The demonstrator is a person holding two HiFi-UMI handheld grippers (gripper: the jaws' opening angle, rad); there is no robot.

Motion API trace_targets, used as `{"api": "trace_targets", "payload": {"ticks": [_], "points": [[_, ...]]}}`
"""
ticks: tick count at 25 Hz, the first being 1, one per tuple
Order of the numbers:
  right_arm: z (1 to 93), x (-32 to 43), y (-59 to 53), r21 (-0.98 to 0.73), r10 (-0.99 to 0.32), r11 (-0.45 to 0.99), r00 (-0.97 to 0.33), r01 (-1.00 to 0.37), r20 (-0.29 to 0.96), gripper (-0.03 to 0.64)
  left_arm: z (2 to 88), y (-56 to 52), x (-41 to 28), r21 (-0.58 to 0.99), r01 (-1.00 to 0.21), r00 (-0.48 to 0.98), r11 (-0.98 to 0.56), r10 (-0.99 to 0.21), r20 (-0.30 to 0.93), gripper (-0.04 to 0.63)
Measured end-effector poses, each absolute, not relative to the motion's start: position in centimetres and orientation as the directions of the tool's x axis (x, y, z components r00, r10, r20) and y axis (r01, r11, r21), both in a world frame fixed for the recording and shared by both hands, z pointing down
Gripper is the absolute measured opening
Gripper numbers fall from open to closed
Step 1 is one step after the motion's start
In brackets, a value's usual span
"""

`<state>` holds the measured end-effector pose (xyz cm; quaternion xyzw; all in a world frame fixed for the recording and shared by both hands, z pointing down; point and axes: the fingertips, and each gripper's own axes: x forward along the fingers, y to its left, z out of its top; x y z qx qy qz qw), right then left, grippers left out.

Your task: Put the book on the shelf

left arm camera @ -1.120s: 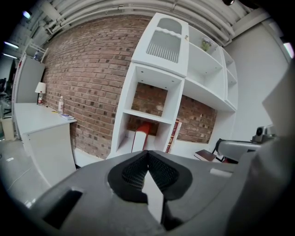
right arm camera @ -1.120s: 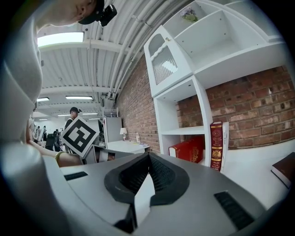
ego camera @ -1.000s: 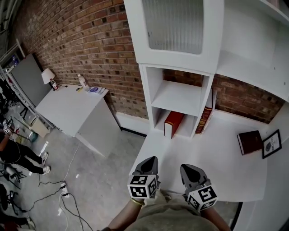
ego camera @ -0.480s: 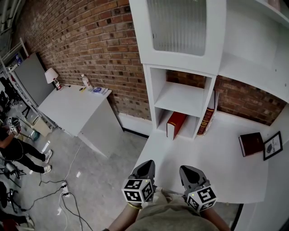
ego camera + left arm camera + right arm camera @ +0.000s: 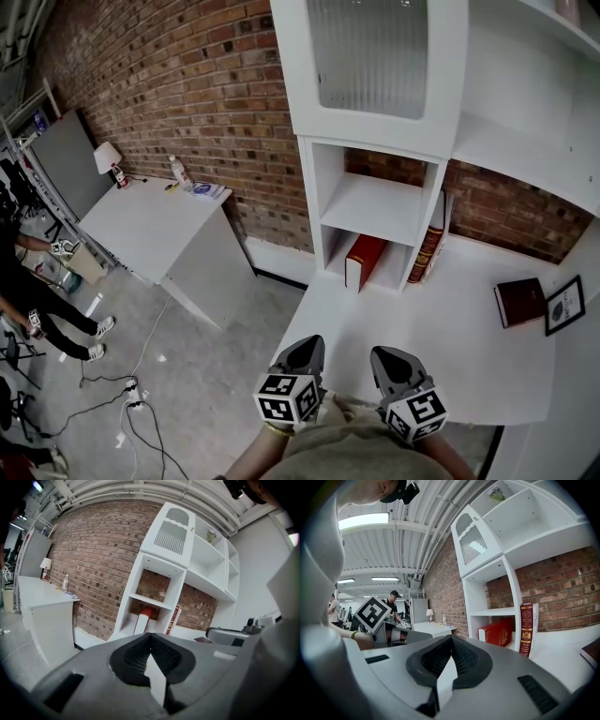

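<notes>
A dark maroon book lies flat on the white counter, right of the white shelf unit. Inside the lower cubby stands a red book. A red book with gold print leans against the unit's right side. My left gripper and right gripper hover side by side at the counter's near edge, well short of all the books. Both are shut with nothing between their jaws.
A framed picture leans at the wall right of the maroon book. Left of the shelf stands a white table with a lamp and a bottle. Cables lie on the floor, and people stand at the far left.
The left gripper has drifted slightly lower and leftward in the head view. A person at the far left has walked. The books have not moved.
</notes>
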<state>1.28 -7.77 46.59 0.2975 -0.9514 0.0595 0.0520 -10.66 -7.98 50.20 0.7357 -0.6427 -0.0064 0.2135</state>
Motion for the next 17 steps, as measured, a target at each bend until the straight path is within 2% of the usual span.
{"api": "trace_targets", "payload": {"ticks": [17], "points": [[46.94, 1.68, -8.05, -0.072, -0.567, 0.811, -0.811, -0.58, 0.142, 0.006, 50.75, -8.34, -9.96, 0.352, -0.931, 0.204, -0.1, -0.941, 0.272, 0.009]]}}
